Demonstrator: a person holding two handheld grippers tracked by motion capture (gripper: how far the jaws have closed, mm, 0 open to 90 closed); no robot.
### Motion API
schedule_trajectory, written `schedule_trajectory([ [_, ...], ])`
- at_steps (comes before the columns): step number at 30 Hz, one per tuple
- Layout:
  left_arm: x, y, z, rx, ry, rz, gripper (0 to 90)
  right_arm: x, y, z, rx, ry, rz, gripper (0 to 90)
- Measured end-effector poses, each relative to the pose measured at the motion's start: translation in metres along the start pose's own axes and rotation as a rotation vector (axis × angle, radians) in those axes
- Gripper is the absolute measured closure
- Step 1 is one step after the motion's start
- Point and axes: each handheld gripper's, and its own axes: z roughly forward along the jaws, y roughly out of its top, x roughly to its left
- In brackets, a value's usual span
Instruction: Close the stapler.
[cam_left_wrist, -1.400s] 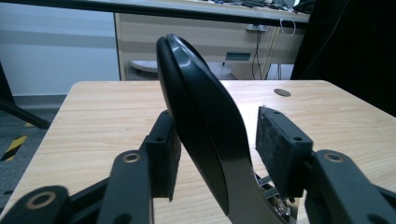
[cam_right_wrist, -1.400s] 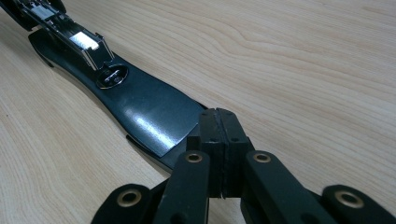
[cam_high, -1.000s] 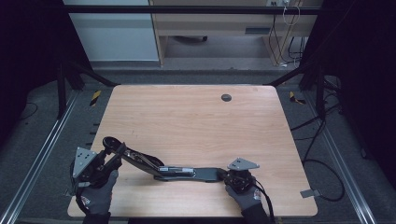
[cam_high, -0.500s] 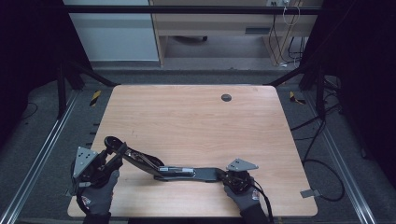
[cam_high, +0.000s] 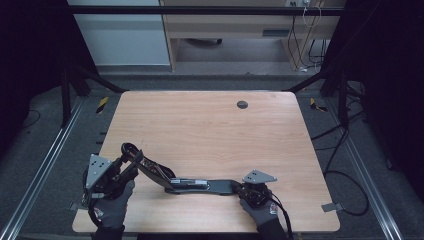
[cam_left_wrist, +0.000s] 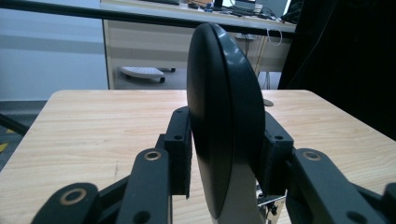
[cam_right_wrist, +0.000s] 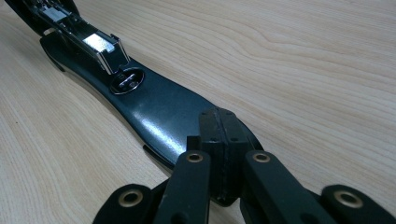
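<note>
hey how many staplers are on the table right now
1. The black stapler lies opened out along the table's near edge, its raised top arm between the left gripper's jaws, its base under the right gripper.

Light wood-grain counter (cam_high: 210, 130) with a dark round grommet (cam_high: 242, 104); grey carpet floor (cam_high: 50, 150); black frame struts (cam_high: 80, 75); pale wooden desk (cam_high: 225, 30) behind; cables (cam_high: 345, 140) trailing at right; dim surroundings.

A lab: framed wooden table (cam_high: 210, 130), black curtains, trailing cables (cam_high: 345, 165).
</note>
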Motion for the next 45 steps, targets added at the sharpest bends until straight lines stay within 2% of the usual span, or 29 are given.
schedule_trajectory([
  [21, -0.023, 0.006, 0.007, -0.006, 0.003, 0.065, 63.1, -0.001, 0.000, 0.000, 0.000, 0.005, 0.002, 90.0],
  [37, -0.046, 0.009, 0.013, -0.008, 0.021, 0.142, 62.8, 0.000, 0.000, 0.001, 0.000, 0.010, 0.000, 90.0],
  [45, -0.059, 0.009, 0.017, -0.010, 0.030, 0.196, 62.6, 0.000, 0.000, 0.001, 0.001, 0.011, 0.003, 90.0],
])
